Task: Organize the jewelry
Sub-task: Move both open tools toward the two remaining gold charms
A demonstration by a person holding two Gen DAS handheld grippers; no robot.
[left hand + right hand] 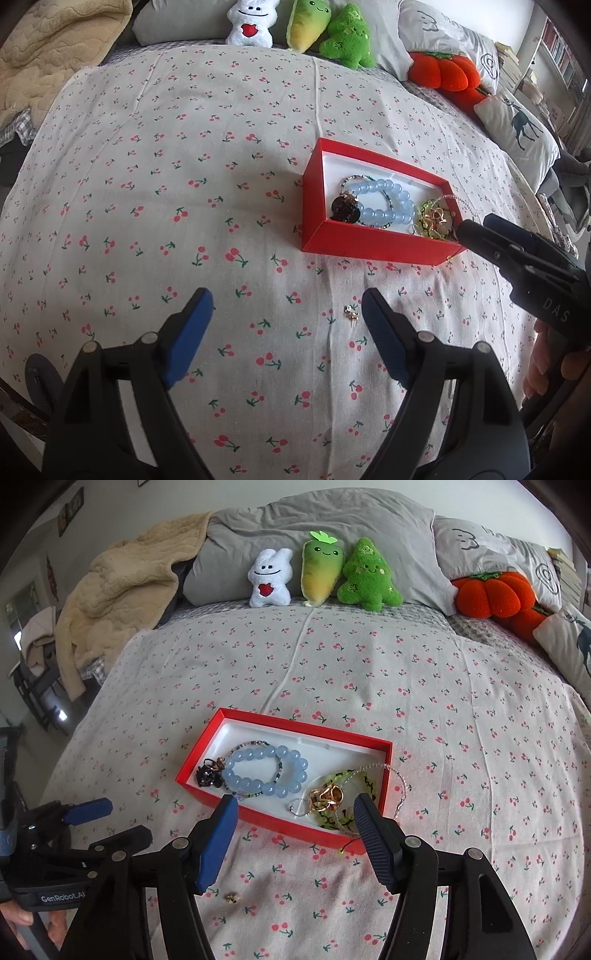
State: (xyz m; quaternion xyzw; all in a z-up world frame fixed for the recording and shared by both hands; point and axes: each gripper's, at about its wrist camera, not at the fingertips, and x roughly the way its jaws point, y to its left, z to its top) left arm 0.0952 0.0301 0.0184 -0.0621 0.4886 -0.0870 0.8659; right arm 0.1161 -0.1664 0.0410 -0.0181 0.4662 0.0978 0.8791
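Both tongs, left (284, 314) and right (295, 812), are held open and empty. A small gold earring (350, 313) lies on the cherry-print bedsheet (166, 184) near the shallow red cardboard box (369, 245), which already holds bracelets; it is judged to need pinching next.

Both your grippers stand open, nothing between the pads.

Your left gripper (284, 325) angles steeply downward, blue pads spread wide. Your right gripper (293, 821) tilts down likewise, jaws parted. Your fingers (537, 373) wrap its handle.
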